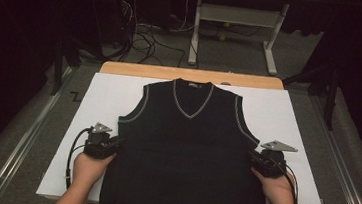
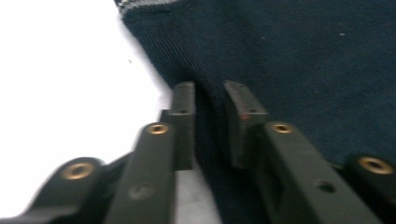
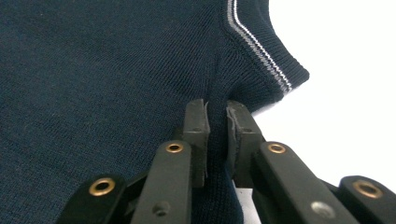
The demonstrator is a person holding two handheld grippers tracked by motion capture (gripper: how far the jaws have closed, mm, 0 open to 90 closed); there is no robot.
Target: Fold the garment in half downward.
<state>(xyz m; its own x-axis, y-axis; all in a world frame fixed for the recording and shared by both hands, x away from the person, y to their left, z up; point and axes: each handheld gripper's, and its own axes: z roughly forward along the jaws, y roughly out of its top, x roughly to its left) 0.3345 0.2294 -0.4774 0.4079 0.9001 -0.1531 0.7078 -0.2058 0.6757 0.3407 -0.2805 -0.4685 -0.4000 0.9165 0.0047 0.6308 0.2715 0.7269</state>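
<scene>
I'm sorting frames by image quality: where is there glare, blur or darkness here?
High view: dim, room around the table black, white board the brightest part, vest losing detail. Left gripper view: board blown out white, left gripper jaws soft and blurred. Right gripper view: sharper knit, board overexposed, right gripper crisp.

The vest (image 1: 189,148) is dark navy with grey-and-white striped trim, lying on a white board (image 1: 99,99) over a light wooden table (image 1: 122,68).
</scene>
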